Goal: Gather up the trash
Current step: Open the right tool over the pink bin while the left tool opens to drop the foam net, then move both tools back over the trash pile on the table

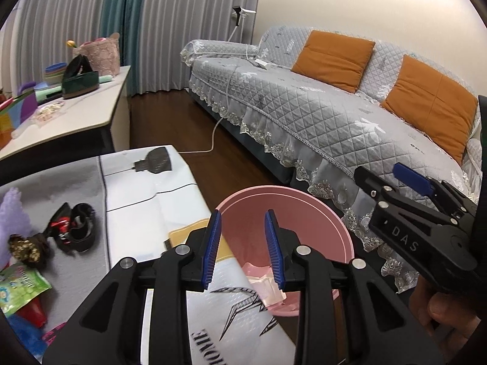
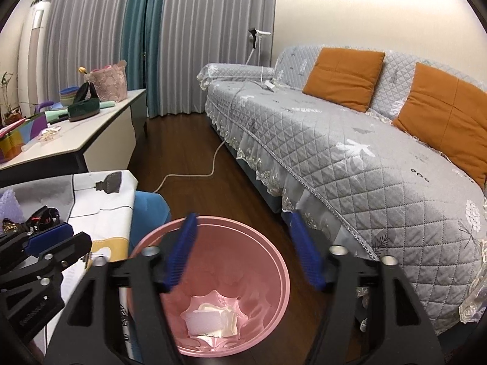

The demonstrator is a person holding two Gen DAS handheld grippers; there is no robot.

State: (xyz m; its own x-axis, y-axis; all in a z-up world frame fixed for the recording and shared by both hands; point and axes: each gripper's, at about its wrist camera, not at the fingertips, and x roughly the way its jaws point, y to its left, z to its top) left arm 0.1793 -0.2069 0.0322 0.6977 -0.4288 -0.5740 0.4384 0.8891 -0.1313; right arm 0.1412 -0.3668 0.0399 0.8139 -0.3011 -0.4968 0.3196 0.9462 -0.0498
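Our right gripper (image 2: 242, 254) hangs over the pink bin (image 2: 274, 261), jaws spread and empty; white trash (image 2: 210, 319) lies inside. Our left gripper (image 1: 243, 249) is open and empty too. More wrappers (image 1: 21, 286) wait on the worktop (image 1: 137, 200) at nine o'clock.

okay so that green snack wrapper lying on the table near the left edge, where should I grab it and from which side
Take the green snack wrapper by its free right-hand corner, which sticks out over bare tablecloth. It lies flat, so come down steeply from above and the right, one finger under that edge. Its lower part overlaps the red packet, so avoid that side. The left gripper looks empty and nearest.
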